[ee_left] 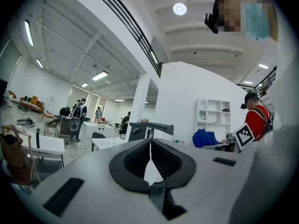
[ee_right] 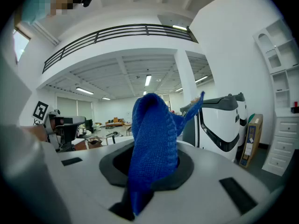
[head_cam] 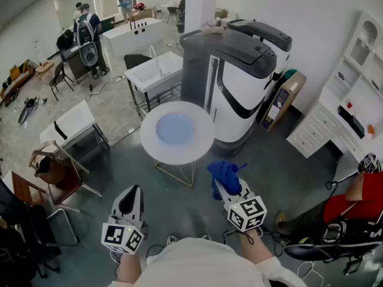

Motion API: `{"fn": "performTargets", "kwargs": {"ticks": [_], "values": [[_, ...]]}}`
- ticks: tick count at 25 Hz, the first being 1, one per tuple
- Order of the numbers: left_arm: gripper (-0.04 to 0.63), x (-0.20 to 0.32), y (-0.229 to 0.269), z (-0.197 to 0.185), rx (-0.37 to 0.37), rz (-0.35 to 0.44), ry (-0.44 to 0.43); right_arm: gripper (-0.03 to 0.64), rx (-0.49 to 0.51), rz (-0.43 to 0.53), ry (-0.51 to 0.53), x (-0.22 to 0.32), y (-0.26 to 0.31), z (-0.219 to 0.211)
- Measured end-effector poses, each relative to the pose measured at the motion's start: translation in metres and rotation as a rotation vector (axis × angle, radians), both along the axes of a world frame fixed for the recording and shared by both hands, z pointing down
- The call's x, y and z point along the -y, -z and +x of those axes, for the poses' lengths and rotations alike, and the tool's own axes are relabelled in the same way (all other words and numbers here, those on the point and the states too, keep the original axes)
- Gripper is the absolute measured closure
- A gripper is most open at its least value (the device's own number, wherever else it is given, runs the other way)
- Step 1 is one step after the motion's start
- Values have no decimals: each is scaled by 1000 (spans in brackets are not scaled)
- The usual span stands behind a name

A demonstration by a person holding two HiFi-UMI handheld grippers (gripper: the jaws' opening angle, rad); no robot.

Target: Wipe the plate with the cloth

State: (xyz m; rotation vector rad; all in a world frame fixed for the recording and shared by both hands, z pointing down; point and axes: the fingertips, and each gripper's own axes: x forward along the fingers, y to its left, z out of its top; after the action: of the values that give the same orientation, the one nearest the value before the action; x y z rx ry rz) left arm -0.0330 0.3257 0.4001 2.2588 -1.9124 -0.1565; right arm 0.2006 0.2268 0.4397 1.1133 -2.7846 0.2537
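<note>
Left tongs (head_cam: 133,191) nearest, closed, empty, held level short of bench (head_cam: 200,151). Right tongs (head_cam: 226,184) clamped on blue cloth (head_cam: 224,173); cloth bunched, over floor, apart from bench near edge. Plate (head_cam: 175,128) at bench centre, nothing touching it. Judgement: cloth in grip, wiping not yet begun. Left: carry cloth to plate, wipe.

**Rig, head view and gripper views.** We recorded the left hand-held gripper (head_cam: 134,190) and the right hand-held gripper (head_cam: 226,189) as pale grey shells. Each had a black collar around its jaws and dark rectangular recesses on the upper face. The left one's pads (ee_left: 136,159) were black and ribbed. Each bore a white cube (head_cam: 122,237) printed with black square markers. We noted the wearer's cream-white top (head_cam: 197,265).
</note>
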Motion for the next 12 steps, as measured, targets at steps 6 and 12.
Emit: {"fn": "performTargets", "kwargs": {"ticks": [6,12], "values": [[561,-1,-4,2,-12,-15,2,532,33,-12,-15,3,3,3],[561,-2,-10,-8,-20,-25,-10,532,57,-17,-41,2,3,-2]]}}
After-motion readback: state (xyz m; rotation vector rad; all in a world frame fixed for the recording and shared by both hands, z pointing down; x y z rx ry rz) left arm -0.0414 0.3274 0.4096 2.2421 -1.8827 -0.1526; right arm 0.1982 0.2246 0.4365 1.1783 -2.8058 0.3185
